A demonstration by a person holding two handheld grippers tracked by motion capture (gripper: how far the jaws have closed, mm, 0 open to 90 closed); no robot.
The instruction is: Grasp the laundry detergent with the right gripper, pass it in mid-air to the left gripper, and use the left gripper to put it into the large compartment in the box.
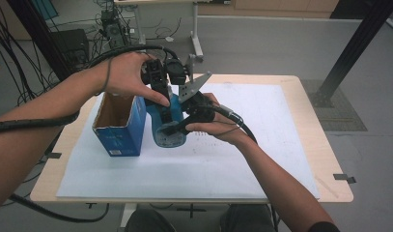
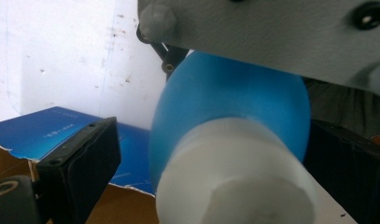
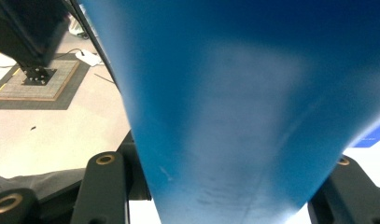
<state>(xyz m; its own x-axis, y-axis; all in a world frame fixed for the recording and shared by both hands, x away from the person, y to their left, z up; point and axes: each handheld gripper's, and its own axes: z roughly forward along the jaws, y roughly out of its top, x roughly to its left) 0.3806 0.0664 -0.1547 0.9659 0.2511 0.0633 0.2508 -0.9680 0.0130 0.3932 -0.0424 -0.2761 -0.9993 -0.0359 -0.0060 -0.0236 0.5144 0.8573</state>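
A blue bottle (image 1: pixel 168 126) with a white cap (image 2: pixel 234 186) is held tilted beside an open blue cardboard box (image 1: pixel 120 126). My right gripper (image 1: pixel 182 123) is shut on the bottle's body, and the blue wall (image 3: pixel 234 107) sits between its two jaws. My left gripper (image 1: pixel 160 86) comes down from above at the cap end. In the left gripper view its jaws stand on either side of the cap, with a gap showing at the left one. The right gripper's grey plate (image 2: pixel 271 32) hangs just above the bottle.
The box stands on a white sheet (image 1: pixel 261 125) that covers a light wooden table (image 1: pixel 329 164). Thick cables trail from both grippers. Behind the table are a desk leg (image 1: pixel 198 43), cables on the floor and a black post (image 1: pixel 358 43).
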